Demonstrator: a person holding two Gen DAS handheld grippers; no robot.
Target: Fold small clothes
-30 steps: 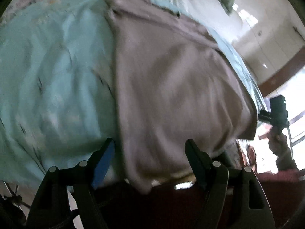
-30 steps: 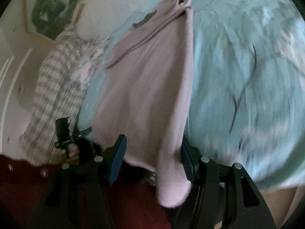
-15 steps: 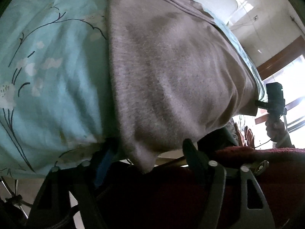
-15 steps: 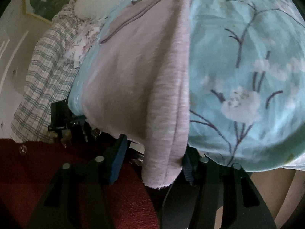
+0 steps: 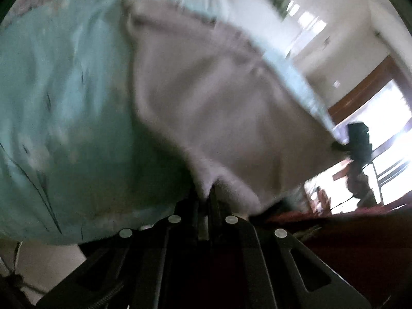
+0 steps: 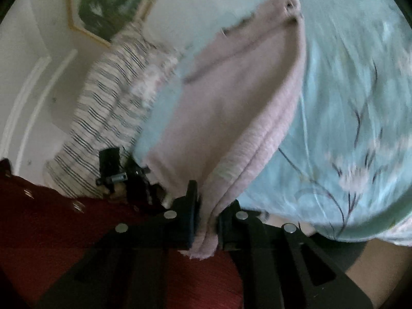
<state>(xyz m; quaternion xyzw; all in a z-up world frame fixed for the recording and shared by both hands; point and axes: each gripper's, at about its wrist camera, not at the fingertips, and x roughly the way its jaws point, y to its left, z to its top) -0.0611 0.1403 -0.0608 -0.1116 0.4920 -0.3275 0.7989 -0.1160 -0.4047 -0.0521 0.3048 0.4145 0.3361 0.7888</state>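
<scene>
Left wrist view: left gripper [image 5: 206, 195] clenched on pink garment [image 5: 219, 97] hem; right gripper [image 6: 206, 219] likewise grasps its corner over floral bedsheet [image 6: 355, 103].

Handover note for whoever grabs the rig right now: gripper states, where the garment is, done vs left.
Left gripper: shut on the near hem corner of the pink garment.
Right gripper: shut on the other near corner, a doubled edge of the same garment.
Garment: spread lengthwise on the light blue floral bedspread, neckline at the far end, near edge off the bed's edge.
Done: both near corners gripped.
Left: probably carry the hem toward the neckline, release, then finish folding. Frames are blurred; no fold visible yet.
</scene>
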